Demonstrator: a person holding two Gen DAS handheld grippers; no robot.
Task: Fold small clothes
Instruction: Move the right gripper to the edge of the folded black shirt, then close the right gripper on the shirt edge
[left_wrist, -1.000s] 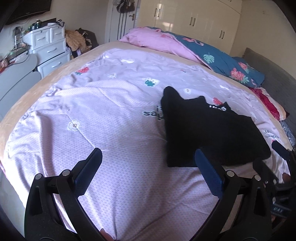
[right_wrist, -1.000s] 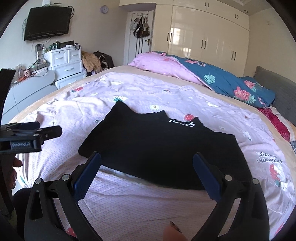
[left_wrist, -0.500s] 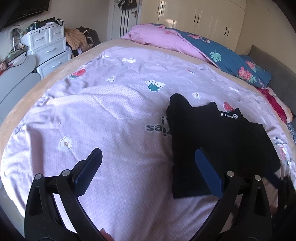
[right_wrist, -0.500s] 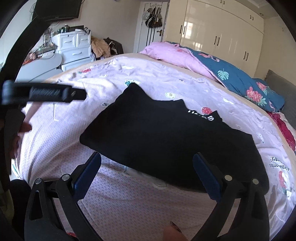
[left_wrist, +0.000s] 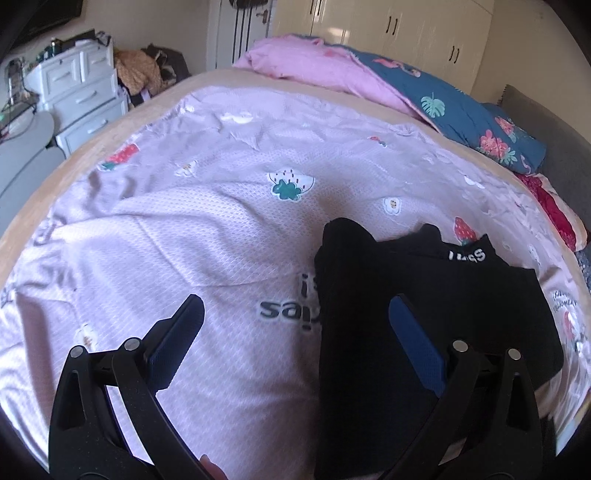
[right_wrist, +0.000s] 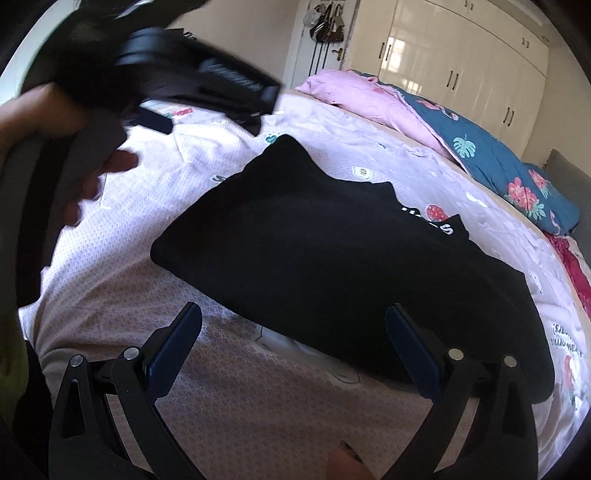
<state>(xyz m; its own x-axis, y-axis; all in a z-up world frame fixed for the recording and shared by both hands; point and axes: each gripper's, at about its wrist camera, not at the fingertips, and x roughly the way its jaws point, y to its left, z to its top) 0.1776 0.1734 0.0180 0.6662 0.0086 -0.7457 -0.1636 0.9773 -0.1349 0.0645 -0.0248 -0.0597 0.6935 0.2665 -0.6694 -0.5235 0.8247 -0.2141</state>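
A black garment (left_wrist: 424, 314) with white lettering lies partly folded on the lilac printed bedsheet (left_wrist: 184, 229). My left gripper (left_wrist: 295, 321) hovers open over the garment's left edge, nothing between its blue pads. In the right wrist view the same black garment (right_wrist: 332, 258) spreads across the middle. My right gripper (right_wrist: 293, 332) is open just short of its near edge, holding nothing. The left gripper's body (right_wrist: 192, 77) and the hand (right_wrist: 92, 173) holding it show blurred at the upper left of that view.
A pink and blue floral duvet (left_wrist: 388, 85) is heaped at the far side of the bed. White drawers (left_wrist: 81, 92) and a clothes pile (left_wrist: 144, 70) stand at the left, white wardrobes (right_wrist: 461, 66) behind. A grey headboard (left_wrist: 546, 133) is at the right.
Both grippers have moved forward over the bed toward the black garment and stayed open. In the right view, the left gripper has risen and moved forward across the upper left.
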